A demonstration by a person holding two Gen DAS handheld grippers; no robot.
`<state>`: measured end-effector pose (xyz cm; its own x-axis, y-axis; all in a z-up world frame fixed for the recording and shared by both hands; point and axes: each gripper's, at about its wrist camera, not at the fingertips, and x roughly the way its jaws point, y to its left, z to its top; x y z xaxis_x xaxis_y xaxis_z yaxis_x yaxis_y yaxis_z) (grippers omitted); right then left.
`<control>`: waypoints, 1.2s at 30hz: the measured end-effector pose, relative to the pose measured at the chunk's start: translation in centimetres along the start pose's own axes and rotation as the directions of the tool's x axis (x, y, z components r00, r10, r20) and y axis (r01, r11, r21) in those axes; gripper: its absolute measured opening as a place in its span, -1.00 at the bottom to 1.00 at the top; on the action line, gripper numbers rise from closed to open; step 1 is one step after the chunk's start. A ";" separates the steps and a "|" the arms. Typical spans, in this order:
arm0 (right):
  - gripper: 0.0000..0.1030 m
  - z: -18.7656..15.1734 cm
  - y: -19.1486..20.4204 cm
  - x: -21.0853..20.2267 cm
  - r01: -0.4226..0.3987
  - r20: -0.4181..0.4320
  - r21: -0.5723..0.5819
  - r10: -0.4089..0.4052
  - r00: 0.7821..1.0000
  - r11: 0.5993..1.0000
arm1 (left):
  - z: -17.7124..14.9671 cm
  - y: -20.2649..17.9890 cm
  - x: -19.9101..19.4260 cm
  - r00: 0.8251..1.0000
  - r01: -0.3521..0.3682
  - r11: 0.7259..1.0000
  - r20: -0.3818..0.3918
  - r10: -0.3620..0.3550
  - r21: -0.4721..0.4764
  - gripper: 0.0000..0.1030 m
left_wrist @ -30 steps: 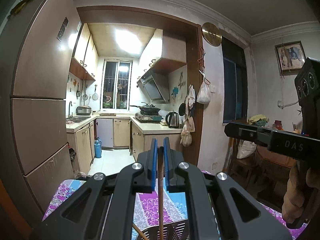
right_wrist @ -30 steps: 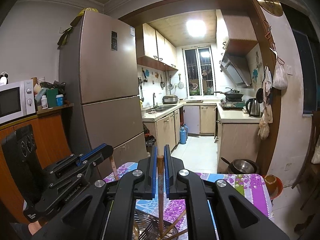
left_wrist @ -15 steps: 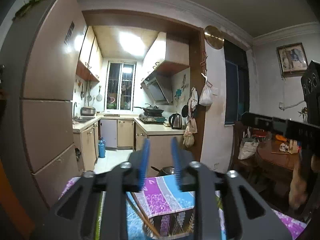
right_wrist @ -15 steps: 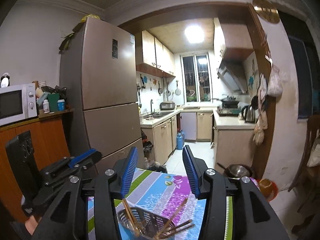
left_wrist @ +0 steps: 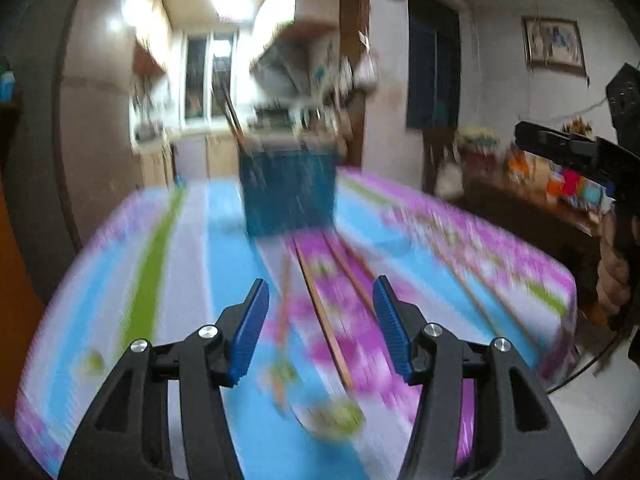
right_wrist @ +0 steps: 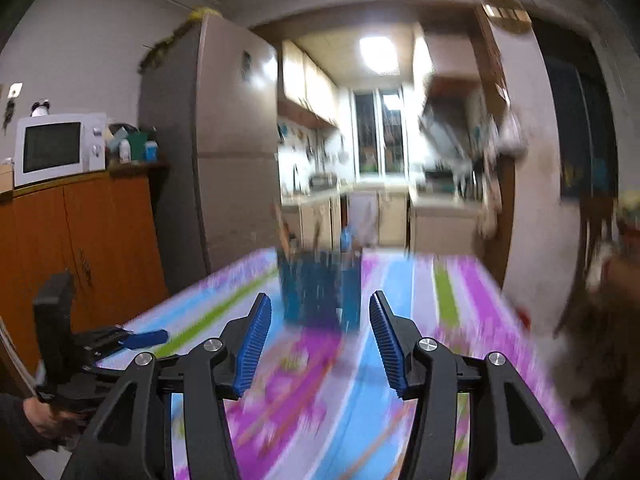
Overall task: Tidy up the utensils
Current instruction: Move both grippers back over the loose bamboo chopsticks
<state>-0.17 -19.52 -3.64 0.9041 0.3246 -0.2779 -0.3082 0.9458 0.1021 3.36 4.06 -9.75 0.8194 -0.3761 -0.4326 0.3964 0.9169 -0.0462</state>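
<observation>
Both views are blurred by motion. A dark blue mesh utensil holder stands on the striped flowery tablecloth, with several chopsticks sticking up out of it. More wooden chopsticks lie loose on the cloth between the holder and me. My left gripper hovers low over these, jaws opening, nothing between the blue pads. My right gripper points at the holder from the other side, jaws opening and empty too.
A tall fridge stands left of the kitchen doorway. A microwave sits on an orange wooden cabinet. A dark side table with clutter lies beyond the table's right edge. A person's hand grips the right tool.
Both grippers were shut on chopsticks above the holder, then let go and opened. Both have since dropped and pulled back, so the holder now stands ahead on the table.
</observation>
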 end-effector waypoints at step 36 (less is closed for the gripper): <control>-0.40 -11.9 3.4 0.4 0.153 -0.216 -0.002 -0.150 0.965 0.988 | -5.0 -6.6 5.1 0.994 -0.002 1.000 -0.114 0.004 0.019 -0.63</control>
<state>-4.33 -16.12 -14.79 0.8547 0.1730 -0.4894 -0.1670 0.9844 0.0562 2.83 -3.18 -16.15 0.7689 -0.3544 -0.5322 0.4023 0.9151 -0.0282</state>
